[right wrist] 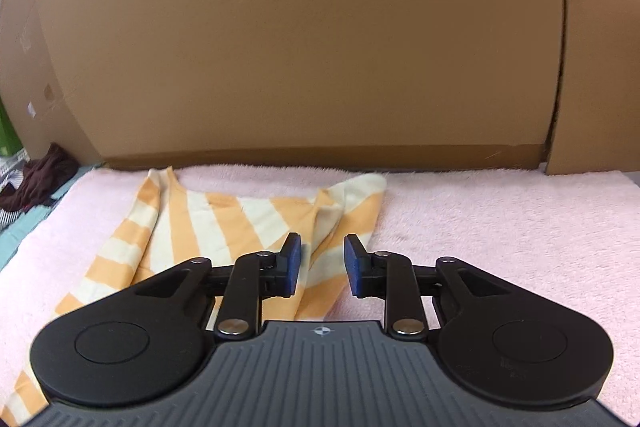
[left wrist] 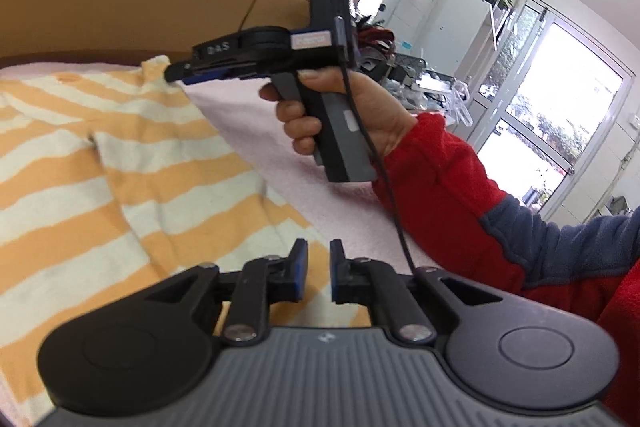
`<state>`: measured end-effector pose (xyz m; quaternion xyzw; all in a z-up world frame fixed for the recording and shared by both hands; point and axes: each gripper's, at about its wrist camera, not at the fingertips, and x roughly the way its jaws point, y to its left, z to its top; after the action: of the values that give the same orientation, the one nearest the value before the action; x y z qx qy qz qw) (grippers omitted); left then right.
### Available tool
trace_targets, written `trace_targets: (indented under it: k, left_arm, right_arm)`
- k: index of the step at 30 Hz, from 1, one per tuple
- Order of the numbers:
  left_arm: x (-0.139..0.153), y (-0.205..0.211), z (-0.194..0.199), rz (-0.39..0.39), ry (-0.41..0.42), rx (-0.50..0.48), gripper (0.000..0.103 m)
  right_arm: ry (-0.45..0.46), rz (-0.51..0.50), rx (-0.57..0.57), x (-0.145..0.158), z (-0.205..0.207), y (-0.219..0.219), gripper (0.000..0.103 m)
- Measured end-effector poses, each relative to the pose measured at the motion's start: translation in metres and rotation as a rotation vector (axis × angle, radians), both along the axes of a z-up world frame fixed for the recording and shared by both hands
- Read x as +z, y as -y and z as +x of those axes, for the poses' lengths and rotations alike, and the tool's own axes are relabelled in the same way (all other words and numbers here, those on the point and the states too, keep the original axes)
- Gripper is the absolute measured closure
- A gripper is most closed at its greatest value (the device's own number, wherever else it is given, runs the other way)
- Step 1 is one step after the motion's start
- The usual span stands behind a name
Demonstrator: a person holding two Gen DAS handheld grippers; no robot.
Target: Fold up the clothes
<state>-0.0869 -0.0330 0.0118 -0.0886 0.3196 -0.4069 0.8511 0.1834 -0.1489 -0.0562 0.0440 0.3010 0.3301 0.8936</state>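
Striped shirt lying on pink blanket, left gripper fingers apart and empty, right gripper fingers apart above shirt edge, cardboard box behind

Overexposed window glares at right; fisheye edges bend, corners darken.

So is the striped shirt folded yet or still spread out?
Partly folded: one side of the striped shirt is turned over the body, with a diagonal fold edge; the rest lies spread on the pink blanket.
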Motion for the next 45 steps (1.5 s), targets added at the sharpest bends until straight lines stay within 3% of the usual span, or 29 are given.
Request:
trace_targets:
  k: [2,4,7,10,11,13,16,19,21,25,28,31,35,38,45]
  left_arm:
    - [-0.002,-0.005,-0.001,-0.007,0.000,0.013,0.098]
    - [-0.005,-0.010,-0.001,-0.014,0.001,0.026,0.088]
    - [-0.008,-0.017,-0.003,-0.025,0.002,0.046,0.087]
    - [-0.012,-0.024,-0.004,-0.036,0.002,0.066,0.082]
    - [-0.013,-0.027,-0.004,-0.039,0.003,0.073,0.076]
    - [-0.015,-0.031,-0.005,-0.046,0.003,0.086,0.074]
    - [-0.018,-0.037,-0.008,-0.054,0.009,0.091,0.069]
    - [-0.014,-0.024,-0.024,-0.034,0.052,-0.027,0.069]
    - [-0.016,-0.015,-0.036,-0.036,0.074,-0.087,0.058]
    - [-0.020,-0.011,-0.059,-0.011,0.087,-0.143,0.057]
    - [-0.022,-0.015,-0.073,-0.033,0.073,-0.164,0.057]
    - [-0.024,-0.016,-0.086,-0.036,0.092,-0.167,0.048]
    - [-0.025,-0.019,-0.095,-0.037,0.099,-0.134,0.048]
    - [-0.026,-0.021,-0.098,-0.034,0.103,-0.121,0.048]
    - [-0.031,-0.021,-0.096,-0.062,0.090,-0.113,0.040]
  right_arm:
    - [-0.029,0.026,0.026,-0.001,0.002,0.001,0.077]
    - [-0.045,0.046,0.051,-0.003,0.003,0.000,0.077]
    - [-0.040,0.027,0.070,-0.009,0.003,-0.004,0.099]
    - [-0.027,0.018,0.037,-0.009,0.001,0.000,0.096]
    - [-0.028,0.016,0.017,-0.009,0.001,0.002,0.085]
    - [-0.042,0.038,-0.013,-0.004,-0.008,0.009,0.079]
    - [-0.072,0.131,0.000,0.014,-0.051,0.031,0.080]
    - [-0.047,0.157,0.079,0.023,-0.125,0.053,0.075]
    - [-0.054,0.138,0.074,0.017,-0.172,0.068,0.075]
    - [-0.145,0.196,0.018,-0.004,-0.247,0.101,0.075]
    - [-0.146,0.196,0.003,-0.008,-0.285,0.107,0.073]
    - [-0.118,0.184,0.016,-0.010,-0.298,0.101,0.071]
    - [-0.068,0.133,0.008,-0.012,-0.303,0.093,0.072]
    - [0.022,0.131,-0.022,-0.007,-0.311,0.094,0.075]
    - [0.030,0.114,-0.009,-0.017,-0.316,0.082,0.078]
